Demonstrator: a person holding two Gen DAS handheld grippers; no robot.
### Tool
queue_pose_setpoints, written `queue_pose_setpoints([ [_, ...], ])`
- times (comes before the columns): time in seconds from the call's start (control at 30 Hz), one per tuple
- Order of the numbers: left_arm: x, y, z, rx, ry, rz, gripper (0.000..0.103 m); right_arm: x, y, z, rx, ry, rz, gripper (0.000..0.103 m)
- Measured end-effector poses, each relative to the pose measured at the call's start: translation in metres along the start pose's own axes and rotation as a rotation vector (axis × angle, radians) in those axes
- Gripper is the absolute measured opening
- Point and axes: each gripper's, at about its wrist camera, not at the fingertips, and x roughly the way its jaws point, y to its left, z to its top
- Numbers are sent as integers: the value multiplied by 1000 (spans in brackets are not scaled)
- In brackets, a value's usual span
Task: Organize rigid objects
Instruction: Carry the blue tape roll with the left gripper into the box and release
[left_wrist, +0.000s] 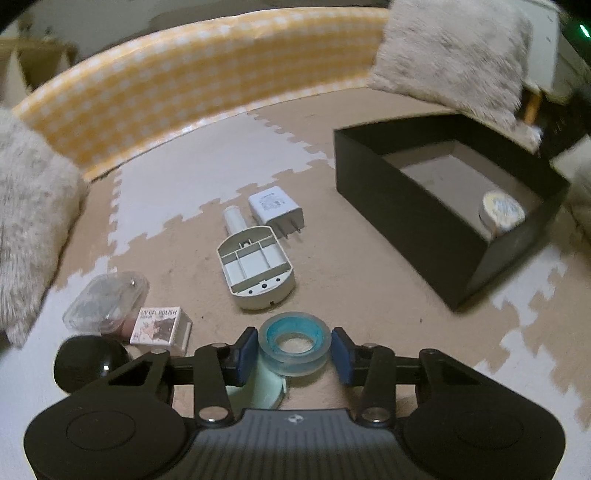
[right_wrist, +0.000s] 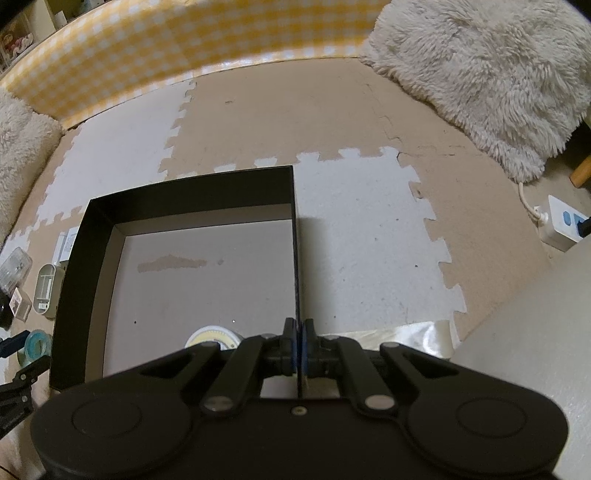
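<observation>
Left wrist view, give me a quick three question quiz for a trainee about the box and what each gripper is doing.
1. True or false: the black box is empty.
2. What lies between the pads of the left gripper? A) charger B) tape roll C) polish box
3. What is the right gripper clamped on?

Key:
1. False. A round jar sits in one corner.
2. B
3. The side wall of the black box.
</observation>
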Motion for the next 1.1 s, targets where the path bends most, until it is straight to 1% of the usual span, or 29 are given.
queue_pose_setpoints([
  [0.07,-6,2,4,-88,-12,-8,44,0,0,1,-4,3,-2,3],
  [0.13,-14,3,10,-167,-44,-54,44,0,1,1,-9,6,-7,3],
  [0.3,-33,-5,24,-285,-138,-133,44,0,2,1,-11,7,-9,3],
  [0.37,-39,-14,29,-291,-163,-159,44,0,1,1,-11,8,-9,3],
  [0.5,-47,-40,43,-260,-215,-237,44,0,2,0,-11,6,-10,3],
  [0.6,-46,-56,50,-241,-219,-270,44,0,2,0,-13,6,-11,3],
  [0.73,-36,-69,53,-223,-193,-267,44,1,2,0,-17,7,-16,3],
  [0.83,-31,-70,53,-221,-185,-266,44,0,3,0,-23,7,-21,3],
  [1.0,-27,-65,51,-220,-189,-250,44,0,4,0,-29,8,-26,3],
  [1.1,-25,-66,51,-212,-203,-256,44,0,5,0,-30,8,-29,3],
])
